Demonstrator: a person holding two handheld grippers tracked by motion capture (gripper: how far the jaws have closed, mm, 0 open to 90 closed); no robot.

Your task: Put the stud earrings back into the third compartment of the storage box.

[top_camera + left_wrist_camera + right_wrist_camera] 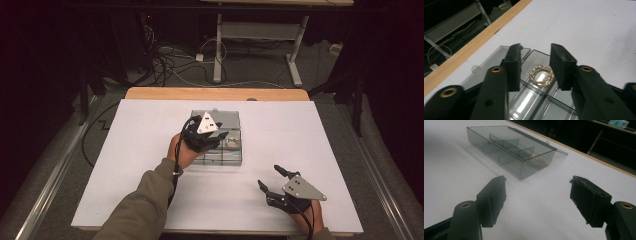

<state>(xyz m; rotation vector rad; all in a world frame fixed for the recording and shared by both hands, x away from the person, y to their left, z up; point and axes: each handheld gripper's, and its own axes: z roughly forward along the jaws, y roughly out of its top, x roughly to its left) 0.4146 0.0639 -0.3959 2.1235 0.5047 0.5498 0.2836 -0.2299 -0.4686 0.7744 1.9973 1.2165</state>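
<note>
My left gripper hangs over the box, jaws spread above what looks like gold rings lying inside; my right gripper, also spread, sits near the box.

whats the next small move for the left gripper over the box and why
Probably lift the left gripper straight up, away from the clear compartment box. Its jaws stand apart, the gold bracelet lies in a compartment between and below them untouched, so it looks placed. The right gripper hovers open over the table.
</note>
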